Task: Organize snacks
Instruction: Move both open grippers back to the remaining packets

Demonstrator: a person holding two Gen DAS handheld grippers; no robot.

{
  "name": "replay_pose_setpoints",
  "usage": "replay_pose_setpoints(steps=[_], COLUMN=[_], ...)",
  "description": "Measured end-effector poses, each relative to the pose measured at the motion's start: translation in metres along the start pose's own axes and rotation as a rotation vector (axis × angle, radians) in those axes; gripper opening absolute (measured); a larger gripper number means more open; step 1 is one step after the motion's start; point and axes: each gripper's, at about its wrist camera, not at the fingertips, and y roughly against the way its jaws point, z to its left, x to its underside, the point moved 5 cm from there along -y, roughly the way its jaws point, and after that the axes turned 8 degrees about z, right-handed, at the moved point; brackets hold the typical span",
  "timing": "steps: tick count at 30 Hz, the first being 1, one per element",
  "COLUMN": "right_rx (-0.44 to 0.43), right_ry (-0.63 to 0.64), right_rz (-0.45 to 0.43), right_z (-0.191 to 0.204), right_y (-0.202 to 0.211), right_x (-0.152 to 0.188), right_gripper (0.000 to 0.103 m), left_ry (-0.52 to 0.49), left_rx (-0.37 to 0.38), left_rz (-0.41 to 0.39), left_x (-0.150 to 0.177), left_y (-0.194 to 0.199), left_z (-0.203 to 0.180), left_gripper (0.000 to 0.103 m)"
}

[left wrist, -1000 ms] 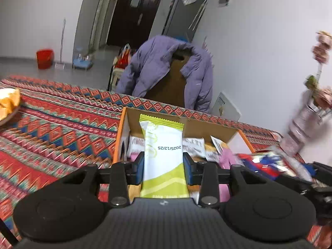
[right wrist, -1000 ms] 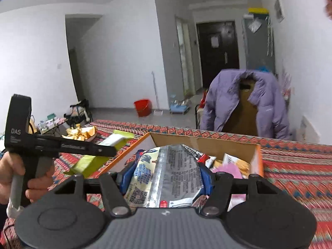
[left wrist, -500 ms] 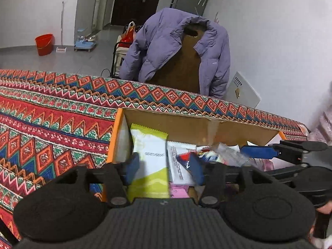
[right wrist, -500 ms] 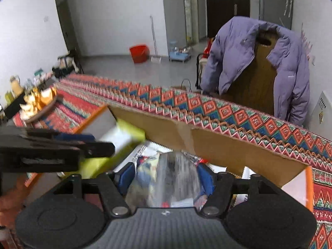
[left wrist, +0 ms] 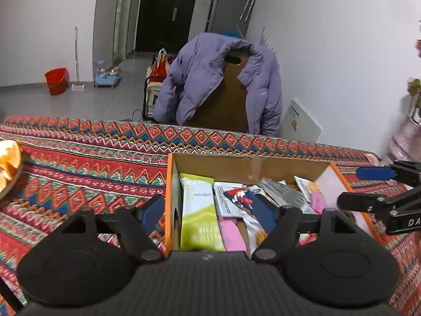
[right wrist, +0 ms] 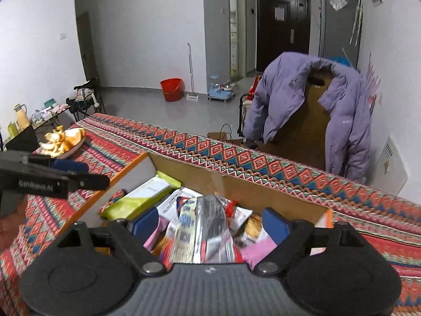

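Left gripper (left wrist: 208, 210) over the near left end of the cardboard box (left wrist: 247, 162), jaws opening, pads clear of the green-and-white snack packet (left wrist: 198, 210) that lies flat against the box's left wall among other wrappers. Right gripper (right wrist: 210, 225) above the box's middle to right part, jaws also opening; the silver-and-blue snack pack (right wrist: 202, 226) sits between its pads on the heap, neither pad pressing it. Box rests on the patterned tablecloth (left wrist: 79, 163).

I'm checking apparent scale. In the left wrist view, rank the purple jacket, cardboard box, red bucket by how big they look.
1. cardboard box and purple jacket: alike, and the box sits nearer, so unranked.
2. red bucket: clearly smallest.
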Motion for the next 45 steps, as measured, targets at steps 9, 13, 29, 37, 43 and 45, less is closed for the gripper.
replay_pose_setpoints(steps=[9, 13, 29, 37, 43, 45], right_rx=[0.023, 0.015, 0.086, 0.092, 0.103, 0.103], right_ry=[0.037, 0.025, -0.028, -0.067, -0.097, -0.121], right_rz=[-0.110, -0.156, -0.271, -0.187, -0.145, -0.149], right_z=[0.029, 0.043, 0.120, 0.145, 0.143, 0.137], right_y=[0.122, 0.166, 0.249, 0.229, 0.213, 0.210], right_x=[0.060, 0.099, 0.286, 0.350, 0.367, 0.367], right_gripper=[0.088, 0.090, 0.102, 0.103, 0.103, 0.103], left_ry=[-0.075, -0.083, 0.053, 0.036, 0.034, 0.032], left_rx=[0.041, 0.054, -0.002, -0.043, -0.059, -0.063], left_rz=[-0.110, -0.155, -0.275, -0.189, -0.158, -0.149], left_x=[0.062, 0.106, 0.290, 0.346, 0.358, 0.356], left_y=[0.117, 0.163, 0.255, 0.241, 0.230, 0.226], left_z=[-0.020, -0.025, -0.025, -0.029, -0.025, -0.025], left_gripper=[0.087, 0.094, 0.103, 0.103, 0.103, 0.103])
